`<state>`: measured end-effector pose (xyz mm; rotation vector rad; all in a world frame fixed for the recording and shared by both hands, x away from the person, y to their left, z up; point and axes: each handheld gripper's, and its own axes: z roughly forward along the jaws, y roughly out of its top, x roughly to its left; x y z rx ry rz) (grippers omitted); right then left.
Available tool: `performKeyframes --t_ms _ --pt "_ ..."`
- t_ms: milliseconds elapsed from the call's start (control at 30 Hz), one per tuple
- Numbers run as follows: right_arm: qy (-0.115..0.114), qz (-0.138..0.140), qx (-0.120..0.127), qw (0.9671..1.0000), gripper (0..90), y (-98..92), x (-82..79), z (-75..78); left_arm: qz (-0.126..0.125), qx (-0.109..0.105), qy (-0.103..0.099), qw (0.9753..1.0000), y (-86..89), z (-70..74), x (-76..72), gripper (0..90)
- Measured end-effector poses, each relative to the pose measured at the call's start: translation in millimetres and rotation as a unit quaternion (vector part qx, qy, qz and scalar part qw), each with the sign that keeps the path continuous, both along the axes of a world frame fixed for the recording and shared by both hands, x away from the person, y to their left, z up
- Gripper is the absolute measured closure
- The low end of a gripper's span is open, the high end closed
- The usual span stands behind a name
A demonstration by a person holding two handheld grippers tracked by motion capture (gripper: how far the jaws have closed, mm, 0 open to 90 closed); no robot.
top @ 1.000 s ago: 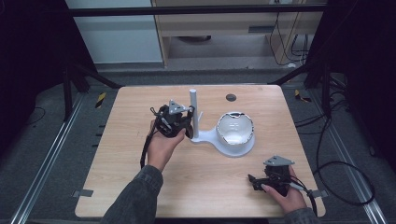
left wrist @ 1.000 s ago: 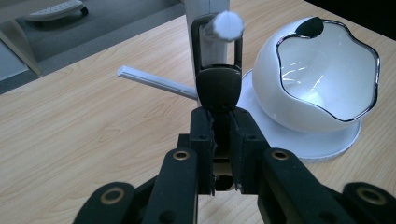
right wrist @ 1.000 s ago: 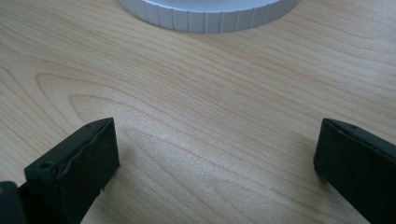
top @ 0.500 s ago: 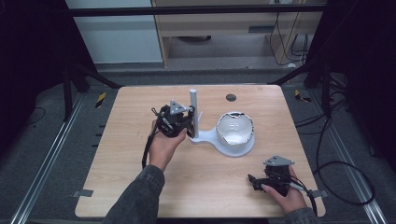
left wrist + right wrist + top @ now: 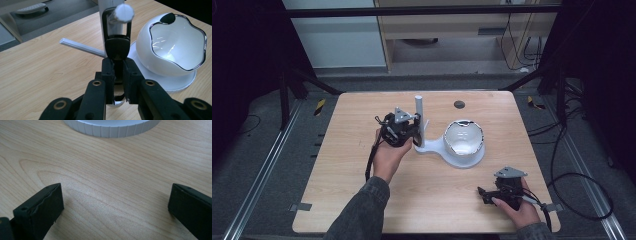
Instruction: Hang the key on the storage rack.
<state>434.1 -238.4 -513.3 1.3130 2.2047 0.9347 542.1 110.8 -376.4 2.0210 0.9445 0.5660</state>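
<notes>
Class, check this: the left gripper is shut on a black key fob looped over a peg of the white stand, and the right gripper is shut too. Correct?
Not quite. The right gripper is open: the right gripper view shows its jaws wide apart over the table. The left gripper is indeed shut on the black key fob, looped over the peg.

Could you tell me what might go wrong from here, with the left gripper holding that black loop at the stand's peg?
1. The left gripper is shut on the black loop, which sits near the tip of the white peg; letting go early could drop it.
2. The white bowl sits close beside; a sideways swing could knock it.
3. The right gripper rests open, away from the stand's base, so the stand could shift.
</notes>
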Motion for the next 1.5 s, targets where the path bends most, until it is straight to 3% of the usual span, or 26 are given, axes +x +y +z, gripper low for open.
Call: performKeyframes --t_ms 967,1500 --pt "0.0 0.0 0.001 1.0 0.4 0.1 0.0 0.0 0.0 -0.003 -0.003 1.0 -0.2 -1.4 1.5 78.0" --pt "0.0 -0.001 0.001 1.0 0.4 0.1 0.0 0.1 0.011 0.006 -0.022 0.9997 9.0 -2.9 -7.7 56.3"
